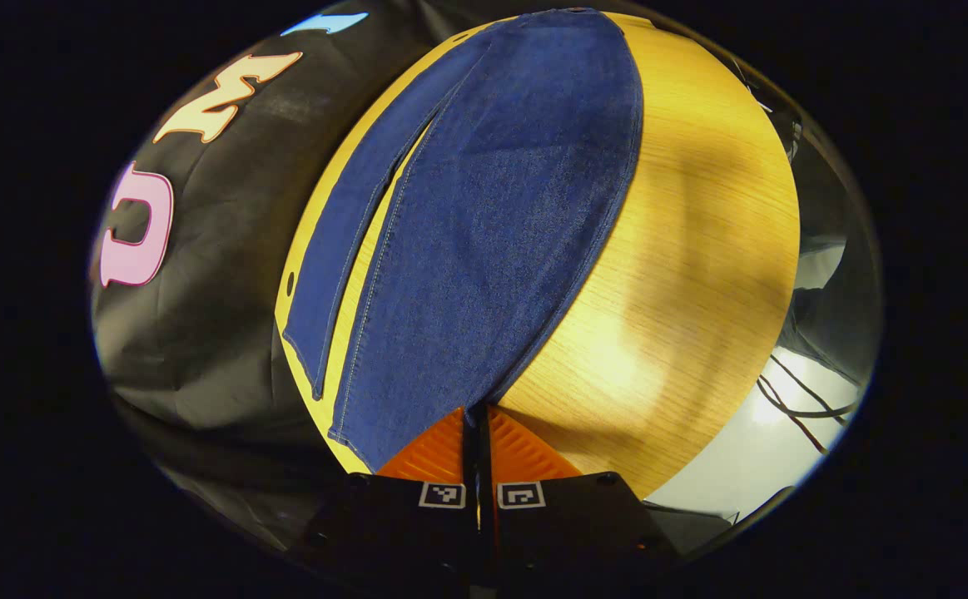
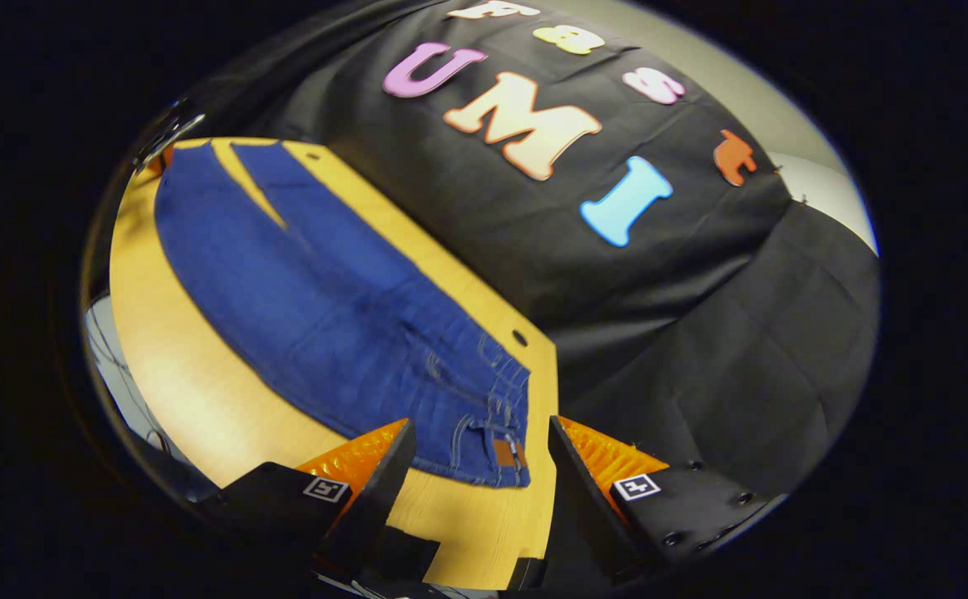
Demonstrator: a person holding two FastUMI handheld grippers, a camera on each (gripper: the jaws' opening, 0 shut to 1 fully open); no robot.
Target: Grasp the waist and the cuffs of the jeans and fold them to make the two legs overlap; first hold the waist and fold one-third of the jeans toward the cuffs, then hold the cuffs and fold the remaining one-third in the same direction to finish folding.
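Blue jeans (image 1: 492,233) lie flat and lengthwise on a wooden table (image 1: 683,291), the two legs side by side with a narrow gap between them. My left gripper (image 1: 477,416) is at the cuff end, its orange fingers (image 1: 438,453) shut together on the corner of the near leg's cuff. In the right gripper view the jeans (image 2: 325,308) run away from the waistband (image 2: 496,453), which has a brown patch. My right gripper (image 2: 479,426) hovers open over that waist end, one finger on either side of the waistband and neither touching it.
The black cloth wall (image 2: 700,333) hangs close behind the table's far edge. A small hole (image 2: 519,338) marks the table corner near the waist. Cables (image 1: 800,399) lie on the pale floor beyond the table's near side. Bare wood (image 2: 184,374) runs beside the jeans.
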